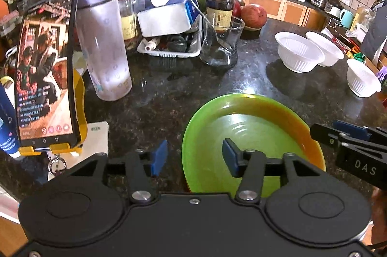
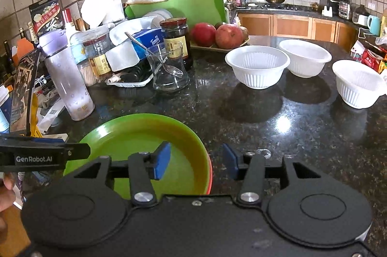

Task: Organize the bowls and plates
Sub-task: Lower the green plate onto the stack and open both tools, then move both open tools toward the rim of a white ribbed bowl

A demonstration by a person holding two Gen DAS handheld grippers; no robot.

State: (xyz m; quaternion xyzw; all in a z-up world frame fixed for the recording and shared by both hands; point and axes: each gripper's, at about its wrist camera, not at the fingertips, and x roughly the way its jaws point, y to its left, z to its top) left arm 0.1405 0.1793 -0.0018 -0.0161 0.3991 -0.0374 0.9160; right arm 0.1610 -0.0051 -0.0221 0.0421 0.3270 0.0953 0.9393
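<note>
Both grippers, left (image 1: 191, 156) and right (image 2: 197, 164), stand half open over opposite rims of the plates (image 1: 254, 131), gripping nothing. The plates are stacked flat, face up, near the front edge. Three bowls (image 2: 257, 66) sit apart, upright, far right, still unstacked. Round things: no long axis.

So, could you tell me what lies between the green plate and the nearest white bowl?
Only bare dark countertop between green plate and white bowl, seen in the right wrist view.
</note>
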